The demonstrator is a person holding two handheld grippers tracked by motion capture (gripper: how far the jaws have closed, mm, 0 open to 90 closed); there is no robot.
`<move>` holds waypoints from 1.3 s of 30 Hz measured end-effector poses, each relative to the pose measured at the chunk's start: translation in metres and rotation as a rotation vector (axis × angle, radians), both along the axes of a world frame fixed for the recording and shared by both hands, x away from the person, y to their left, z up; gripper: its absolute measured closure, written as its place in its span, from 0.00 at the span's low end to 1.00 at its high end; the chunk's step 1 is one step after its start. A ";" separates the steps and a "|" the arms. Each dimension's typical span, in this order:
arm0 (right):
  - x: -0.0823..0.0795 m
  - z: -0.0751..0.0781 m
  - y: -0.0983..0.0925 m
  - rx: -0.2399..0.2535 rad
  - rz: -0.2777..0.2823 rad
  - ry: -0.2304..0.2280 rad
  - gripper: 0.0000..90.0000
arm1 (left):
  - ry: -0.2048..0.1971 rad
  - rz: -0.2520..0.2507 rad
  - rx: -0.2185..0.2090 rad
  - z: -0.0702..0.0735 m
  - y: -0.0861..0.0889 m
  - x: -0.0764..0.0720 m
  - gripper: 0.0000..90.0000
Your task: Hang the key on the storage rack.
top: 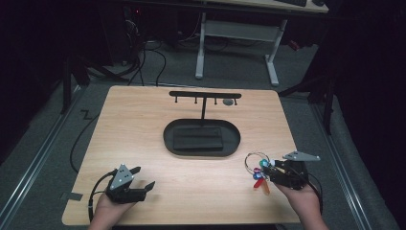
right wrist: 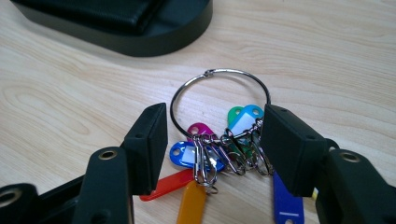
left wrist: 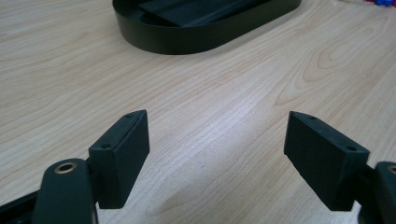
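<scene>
I work over a pale wood-grain table (top: 143, 124) in a dark room, with a matte black oval tray (top: 168, 136) at its middle; a dark flat wallet-like pad lies in it and a black hook rack (top: 205, 95) rises behind. Near-right of the tray, my right gripper (right wrist: 212, 137) straddles a thin steel key ring (right wrist: 219, 73) strung with glossy coloured plastic tags, jaws partly apart, not yet clamped; I judge it lined up for a pinch. Near-left of the tray, my left gripper (left wrist: 217, 156) hangs wide open, holding nothing.
</scene>
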State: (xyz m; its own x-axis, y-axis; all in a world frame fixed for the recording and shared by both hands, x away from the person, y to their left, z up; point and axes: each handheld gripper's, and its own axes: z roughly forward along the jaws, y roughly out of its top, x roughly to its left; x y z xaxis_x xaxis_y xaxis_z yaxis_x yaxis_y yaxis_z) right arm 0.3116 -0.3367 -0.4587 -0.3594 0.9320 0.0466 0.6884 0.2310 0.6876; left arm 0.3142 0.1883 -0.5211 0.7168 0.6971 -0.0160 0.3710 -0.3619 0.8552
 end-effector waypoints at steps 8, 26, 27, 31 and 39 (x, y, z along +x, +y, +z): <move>0.022 0.009 0.011 -0.097 0.053 0.099 0.47 | -0.005 -0.011 0.002 0.001 -0.004 0.000 0.26; 0.066 0.016 0.021 -0.220 0.096 0.254 0.55 | -0.005 -0.037 0.023 0.000 -0.010 0.001 0.26; 0.068 0.017 0.021 -0.227 0.095 0.262 0.56 | -0.003 -0.037 0.021 0.001 -0.010 0.001 0.26; 0.081 0.014 0.016 -0.244 0.083 0.310 0.58 | -0.006 -0.039 0.017 0.001 -0.008 0.000 0.26; 0.106 -0.005 0.008 -0.277 0.055 0.403 0.68 | -0.005 -0.037 0.019 0.001 -0.005 -0.002 0.27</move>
